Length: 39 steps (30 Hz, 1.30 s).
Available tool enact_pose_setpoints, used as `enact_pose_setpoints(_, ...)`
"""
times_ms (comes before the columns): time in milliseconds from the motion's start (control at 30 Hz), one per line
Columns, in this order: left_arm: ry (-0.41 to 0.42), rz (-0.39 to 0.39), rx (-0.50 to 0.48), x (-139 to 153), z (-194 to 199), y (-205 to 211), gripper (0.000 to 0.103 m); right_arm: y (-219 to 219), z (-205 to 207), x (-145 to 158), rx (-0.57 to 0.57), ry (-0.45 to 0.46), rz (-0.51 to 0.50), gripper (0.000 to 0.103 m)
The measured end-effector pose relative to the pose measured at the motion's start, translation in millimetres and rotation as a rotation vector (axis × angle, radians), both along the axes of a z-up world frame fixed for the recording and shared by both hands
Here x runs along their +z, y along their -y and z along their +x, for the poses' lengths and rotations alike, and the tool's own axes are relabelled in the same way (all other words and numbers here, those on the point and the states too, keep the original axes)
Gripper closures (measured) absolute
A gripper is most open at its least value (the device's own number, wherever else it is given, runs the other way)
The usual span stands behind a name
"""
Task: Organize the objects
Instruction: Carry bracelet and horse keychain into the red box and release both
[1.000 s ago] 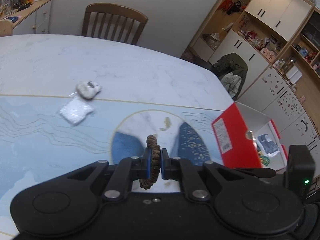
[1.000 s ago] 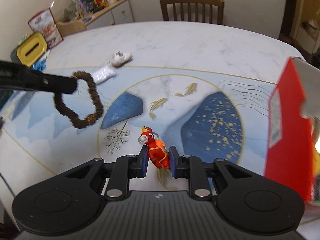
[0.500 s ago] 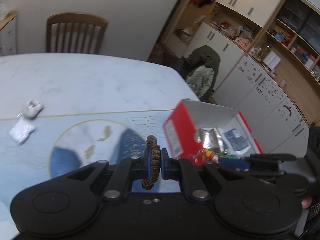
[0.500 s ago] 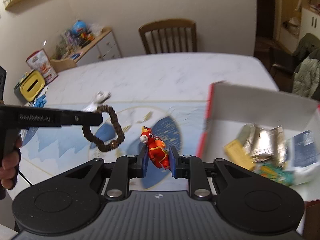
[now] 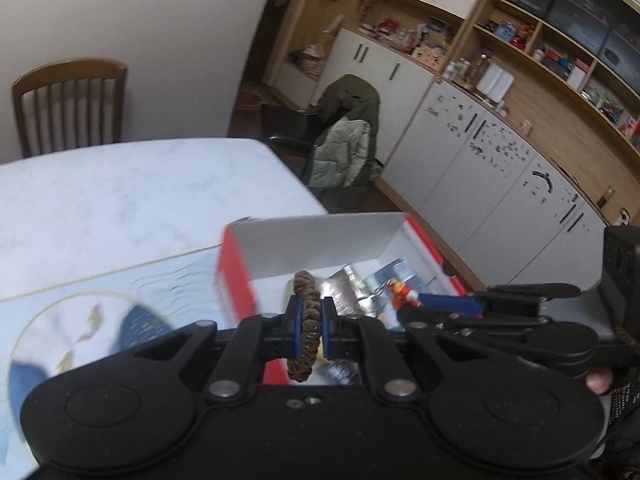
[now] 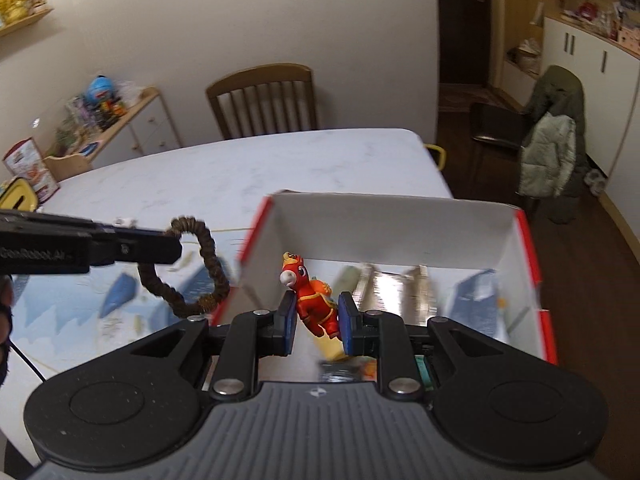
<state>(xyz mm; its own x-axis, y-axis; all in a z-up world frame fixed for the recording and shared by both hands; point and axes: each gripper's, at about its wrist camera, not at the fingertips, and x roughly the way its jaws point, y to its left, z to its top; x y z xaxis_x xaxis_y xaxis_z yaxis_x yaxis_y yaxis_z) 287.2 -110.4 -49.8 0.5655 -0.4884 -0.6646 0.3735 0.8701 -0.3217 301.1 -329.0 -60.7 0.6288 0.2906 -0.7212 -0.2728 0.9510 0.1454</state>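
**Both grippers loaded, over the red box**

My left gripper is clamped on a brown hair tie w/ a ribbed, fuzzy fabric cover; it stands edge-on between the blue pads, loop hanging below. From the right wrist cam the same tie shows as a wavy ring dangling just left of the box corner.

My right gripper pinches a small glossy plastic toy horse, red body w/ orange trim and a white muzzle, tilted, head up-left. It hangs above the open inside of the red box: cardboard, red outside, plain white inside walls, rectangular. Contents are blurred; I make out crinkly silver foil packets and sth blue.

The box sits at the edge of the table, which has a white marble-look top w/ a pale blue printed mat showing gold fish.

Vs 0.5 s ago: both tools have moved further right; the horse was short of the box wall, now it's over the interior. The tie was over the mat, now at the box's near-left corner. Grips unchanged.
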Motion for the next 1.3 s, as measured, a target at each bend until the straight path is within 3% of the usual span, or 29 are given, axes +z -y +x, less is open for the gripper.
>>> enact_pose_setpoints(267,-0.018,0.025,-0.045,-16.7,28.1,53.6,0.096,35.6,18.3,-20.9,-0.038,-0.028,-0.030,0.082)
enact_pose_setpoints(567,-0.057,0.082,-0.084,-48.5,56.6,97.6,0.096,47.1,33.0,-46.1,-0.019,-0.064,-0.060,0.082)
enact_pose_setpoints(900,-0.122,0.139,-0.102,-84.4,78.8,113.8,0.096,50.1,40.5,-70.8,0.010,-0.110,-0.103,0.081)
enact_pose_setpoints(1300,-0.181,0.259,-0.094,-110.1,91.5,119.9,0.096,54.1,42.1,-87.0,0.025,-0.157,-0.105,0.081)
